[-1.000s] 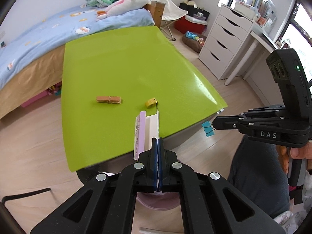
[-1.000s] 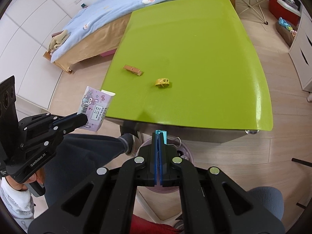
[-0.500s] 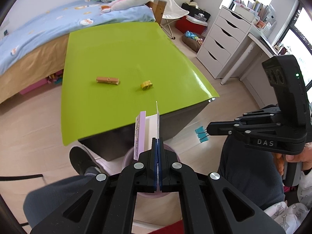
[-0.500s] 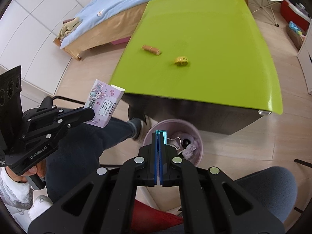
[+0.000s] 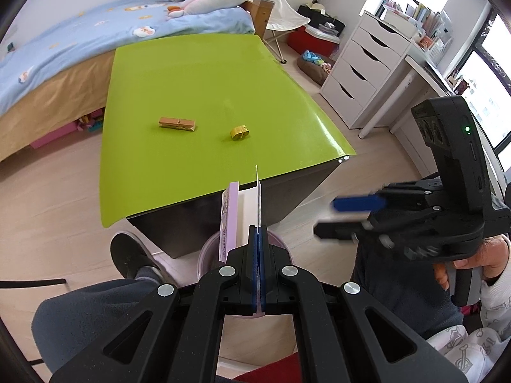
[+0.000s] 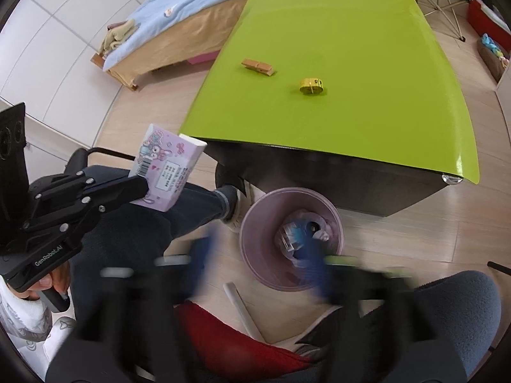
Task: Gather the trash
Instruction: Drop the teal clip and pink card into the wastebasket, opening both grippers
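My left gripper [image 5: 257,239] is shut on a purple tissue packet [image 6: 166,167], held beside the table's near corner above the floor. My right gripper [image 5: 332,218] is open and empty, its fingers blurred by motion, above the pink trash bin [image 6: 255,223] on the floor. A teal binder clip [image 6: 297,234] lies inside the bin among other trash. A wooden clothespin [image 5: 177,123] and a small yellow tape roll [image 5: 239,132] lie on the green table [image 5: 191,73].
A bed [image 5: 64,51] stands left of the table. A white drawer unit [image 5: 361,67] and a desk stand to the right. My legs and a foot [image 5: 132,257] are by the bin.
My right gripper has opened and the teal binder clip it held has dropped into the bin. Both grippers have pulled back from the table. The left gripper still holds the packet.
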A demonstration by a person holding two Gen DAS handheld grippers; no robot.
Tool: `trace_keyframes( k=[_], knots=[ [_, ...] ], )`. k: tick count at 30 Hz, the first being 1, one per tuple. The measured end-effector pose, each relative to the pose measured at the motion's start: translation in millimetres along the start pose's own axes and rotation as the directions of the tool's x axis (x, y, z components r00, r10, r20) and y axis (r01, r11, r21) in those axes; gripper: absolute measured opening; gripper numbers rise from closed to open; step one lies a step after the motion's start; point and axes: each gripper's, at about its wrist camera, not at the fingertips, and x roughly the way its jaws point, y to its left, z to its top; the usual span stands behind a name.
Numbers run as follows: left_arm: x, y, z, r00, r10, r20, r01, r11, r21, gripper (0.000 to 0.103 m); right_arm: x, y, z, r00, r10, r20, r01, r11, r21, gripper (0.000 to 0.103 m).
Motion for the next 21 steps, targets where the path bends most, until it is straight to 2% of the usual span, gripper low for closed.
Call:
trace_keyframes(
  k=[3,5,11,17,18,21],
  knots=[
    [1.4,-2.2,-0.6,1.000,-0.005,-0.007,0.005,1.000,0.006,0.000,-3.9,-0.3,0.0,1.000,-0.020,0.018,0.020,1.000,-0.001,0.092],
    [2.8,-5.6,-0.9,1.000,-0.011,-0.013,0.011,1.000,0.015,0.000,-7.6,-2.1,0.4,0.999,-0.048,0.025,0.048,0.999,0.004,0.095],
    [7.5,-14.4,-2.5,0.999,-0.026,-0.030,0.027,0.999,0.041,0.000,-21.5,-9.0,-0.5,0.994,-0.093,0.053,0.092,0.996,0.018,0.097],
    [11.3,-22.4,-2.7,0.998,-0.050,-0.045,0.052,0.997,0.061,0.001,-37.5,-20.7,-3.0,0.991,-0.101,0.085,0.096,0.994,0.052,0.097],
    [12.1,-23.3,-2.7,0.998,-0.050,-0.043,0.052,0.997,0.061,0.002,-39.4,-21.9,-3.5,0.991,-0.100,0.088,0.096,0.994,0.057,0.097],
    [17.9,-24.3,-1.8,0.997,-0.046,-0.055,0.049,0.997,0.061,0.015,-45.5,-26.4,-4.4,0.990,-0.099,0.101,0.092,0.993,0.073,0.098]
  ],
)
